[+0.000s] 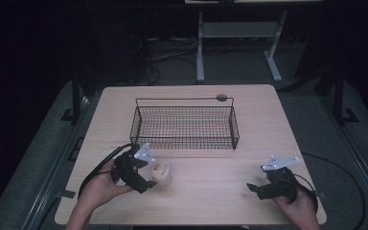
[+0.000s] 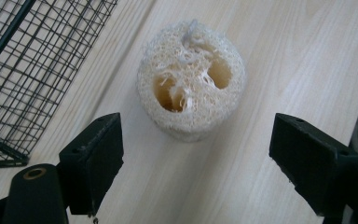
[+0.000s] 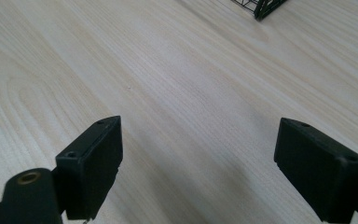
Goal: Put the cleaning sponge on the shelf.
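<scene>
The loofah slice [image 2: 191, 79] stands on the wooden table [image 1: 211, 191] just in front of the wire basket [image 1: 185, 125]; the left gripper [image 2: 196, 149] gapes wide before it, gripping nothing; the right gripper [image 3: 198, 158] hangs spread and empty over bare wood; that sponge looks light and springy, so I'd expect a lopsided pinch to tip it or skid it away.

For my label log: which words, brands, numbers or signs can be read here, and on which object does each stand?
None can be read. The loofah sponge, wire basket, wooden table and both grippers, left and right, show no readable print.
</scene>
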The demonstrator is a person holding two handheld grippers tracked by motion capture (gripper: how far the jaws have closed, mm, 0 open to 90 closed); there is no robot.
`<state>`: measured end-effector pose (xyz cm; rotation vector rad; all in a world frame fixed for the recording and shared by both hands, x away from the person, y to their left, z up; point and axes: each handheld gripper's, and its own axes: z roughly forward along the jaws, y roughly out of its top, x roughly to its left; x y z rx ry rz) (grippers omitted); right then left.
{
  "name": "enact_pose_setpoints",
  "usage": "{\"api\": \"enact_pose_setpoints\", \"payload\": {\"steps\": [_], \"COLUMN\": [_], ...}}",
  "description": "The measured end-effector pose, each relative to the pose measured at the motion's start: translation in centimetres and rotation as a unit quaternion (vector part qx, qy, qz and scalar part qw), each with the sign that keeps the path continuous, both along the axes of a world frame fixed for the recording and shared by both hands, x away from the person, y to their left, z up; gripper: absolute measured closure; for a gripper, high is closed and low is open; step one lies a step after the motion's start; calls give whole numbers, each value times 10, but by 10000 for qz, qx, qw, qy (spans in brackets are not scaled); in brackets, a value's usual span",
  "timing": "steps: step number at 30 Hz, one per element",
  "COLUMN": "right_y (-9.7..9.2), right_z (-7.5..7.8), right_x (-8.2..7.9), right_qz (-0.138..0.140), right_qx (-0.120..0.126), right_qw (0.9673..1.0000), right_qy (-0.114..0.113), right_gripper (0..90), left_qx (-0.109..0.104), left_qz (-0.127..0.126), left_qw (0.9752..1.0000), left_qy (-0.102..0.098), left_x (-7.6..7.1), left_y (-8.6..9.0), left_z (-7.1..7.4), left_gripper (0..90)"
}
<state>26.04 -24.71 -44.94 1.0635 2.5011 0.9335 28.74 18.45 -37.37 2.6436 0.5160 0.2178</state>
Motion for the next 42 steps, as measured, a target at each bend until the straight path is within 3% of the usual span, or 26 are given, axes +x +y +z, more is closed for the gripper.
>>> {"api": "enact_pose_setpoints", "payload": {"steps": [22,39,42], "right_y": [1,2,2], "right_z": [1,0,0], "right_x": [0,0,1], "right_qz": [53,95,87], "right_qx": [8,-18,-8], "right_qw": [10000,10000,10000], "right_qy": [-2,19,29], "right_gripper": [150,150,150], "left_qx": [135,273,259], "left_qz": [-102,-90,-98], "left_qw": [9998,9993,9992], "left_qy": [129,246,291], "left_x": [15,22,22], "left_y": [-25,-33,-33], "left_z": [-10,-20,-20], "left_gripper": [168,175,208]}}
